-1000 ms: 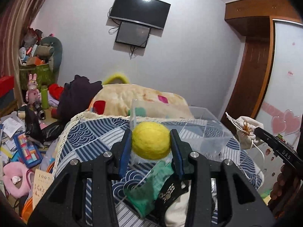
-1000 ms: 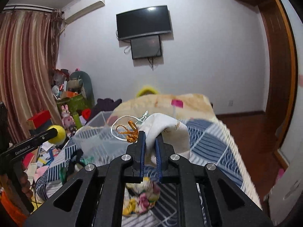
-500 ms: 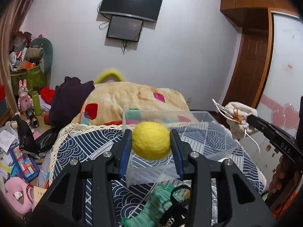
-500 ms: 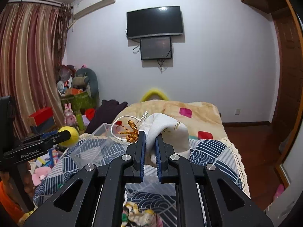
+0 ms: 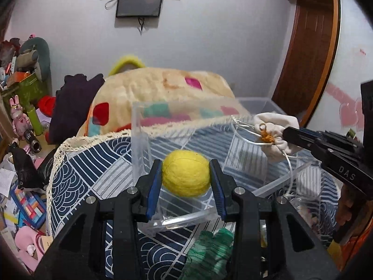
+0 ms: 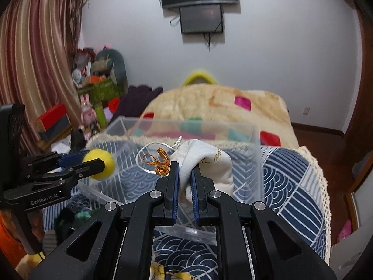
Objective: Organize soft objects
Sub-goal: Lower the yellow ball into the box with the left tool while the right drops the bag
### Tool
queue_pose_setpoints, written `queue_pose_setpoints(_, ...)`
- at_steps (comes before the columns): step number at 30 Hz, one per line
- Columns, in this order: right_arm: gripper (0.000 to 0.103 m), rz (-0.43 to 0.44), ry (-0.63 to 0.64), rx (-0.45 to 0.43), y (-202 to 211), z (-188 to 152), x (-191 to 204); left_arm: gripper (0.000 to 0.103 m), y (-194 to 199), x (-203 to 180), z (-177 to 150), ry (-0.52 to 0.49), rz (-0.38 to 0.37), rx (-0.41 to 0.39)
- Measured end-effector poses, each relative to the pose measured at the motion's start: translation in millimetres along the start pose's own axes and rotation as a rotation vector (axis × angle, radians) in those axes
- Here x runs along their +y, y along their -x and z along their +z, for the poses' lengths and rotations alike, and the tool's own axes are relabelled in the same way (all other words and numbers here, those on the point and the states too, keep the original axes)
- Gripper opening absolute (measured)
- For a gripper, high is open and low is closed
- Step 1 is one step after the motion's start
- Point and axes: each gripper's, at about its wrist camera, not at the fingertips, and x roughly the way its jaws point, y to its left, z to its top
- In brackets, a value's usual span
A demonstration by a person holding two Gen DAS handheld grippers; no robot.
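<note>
we hold the yellow felt ball (image 5: 185, 173) squeezed between the blue pads of our left gripper (image 5: 185, 175), over the near wall of the clear plastic bin (image 5: 139, 140) on the blue patterned bedspread (image 5: 93, 163). at three o'clock in the left view our right gripper (image 5: 285, 135) pinches a white drawstring pouch (image 5: 277, 126) with its jaws nearly closed on the cloth. in the right view that pouch (image 6: 209, 163) hangs above the bin's open middle, its white cord (image 6: 149, 147) and orange tassel (image 6: 160, 161) trailing toward ten o'clock. a green knit piece (image 5: 209, 252) lies on the bedspread at six o'clock below the left gripper. a beige blanket (image 6: 221, 107) lies beyond the bin at twelve o'clock.
</note>
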Motion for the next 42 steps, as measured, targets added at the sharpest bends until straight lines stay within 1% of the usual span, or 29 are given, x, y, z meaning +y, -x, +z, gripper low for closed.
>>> queue_pose_setpoints(2,0.009,-0.004,0.012,0.027,-5,-1,0,0.040,-1,-3,-1,-0.016,0.011,-0.009)
queue_pose_setpoints(3,0.009,-0.006,0.016,0.037,-7,-3,1,0.041,-1,-5,-1,-0.015,0.002,-0.012)
queue_pose_setpoints(6,0.009,-0.008,0.025,0.066,-11,-6,3,0.041,-5,-11,-1,-0.026,0.003,0.000)
queue_pose_setpoints(9,0.009,-0.023,0.035,0.071,-9,-11,6,0.043,-7,-15,-2,-0.045,0.015,0.003)
queue_pose_setpoints(12,0.013,-0.038,0.051,0.066,-6,-10,7,0.047,-4,-16,-3,-0.048,0.016,-0.005)
queue_pose_setpoints(14,0.020,-0.041,0.055,0.063,-4,-8,7,0.055,1,-16,-4,-0.046,0.018,-0.016)
queue_pose_setpoints(15,0.022,-0.043,0.057,0.060,-2,-8,7,0.056,4,-16,-4,-0.044,0.015,-0.021)
queue_pose_setpoints(17,0.031,-0.053,0.064,0.041,3,-6,8,0.057,11,-16,-3,-0.039,0.007,-0.036)
queue_pose_setpoints(18,0.033,-0.059,0.067,0.026,7,-6,9,0.057,16,-17,-2,-0.040,0.005,-0.044)
queue_pose_setpoints(21,0.045,-0.069,0.072,-0.023,22,-1,12,0.062,29,-17,1,-0.038,0.011,-0.074)
queue_pose_setpoints(24,0.051,-0.080,0.080,-0.078,37,5,17,0.068,46,-16,5,-0.026,0.010,-0.113)
queue_pose_setpoints(27,0.058,-0.084,0.088,-0.136,56,10,22,0.074,65,-15,6,-0.015,0.013,-0.154)
queue_pose_setpoints(29,0.063,-0.080,0.091,-0.168,65,11,26,0.084,78,-15,5,-0.011,0.021,-0.184)
queue_pose_setpoints(30,0.065,-0.075,0.093,-0.187,72,10,28,0.085,82,-15,5,-0.010,0.026,-0.194)
queue_pose_setpoints(32,0.071,-0.069,0.095,-0.208,79,8,31,0.093,93,-15,1,-0.004,0.034,-0.222)
queue_pose_setpoints(35,0.072,-0.059,0.099,-0.229,88,2,36,0.096,104,-15,-9,0.007,0.035,-0.237)
queue_pose_setpoints(38,0.073,-0.034,0.089,-0.226,89,-6,38,0.096,109,-14,-21,0.015,0.029,-0.224)
queue_pose_setpoints(40,0.073,-0.019,0.078,-0.214,88,-13,39,0.096,112,-14,-29,0.002,0.034,-0.225)
queue_pose_setpoints(42,0.073,-0.007,0.067,-0.201,85,-21,40,0.097,116,-16,-38,-0.023,0.055,-0.231)
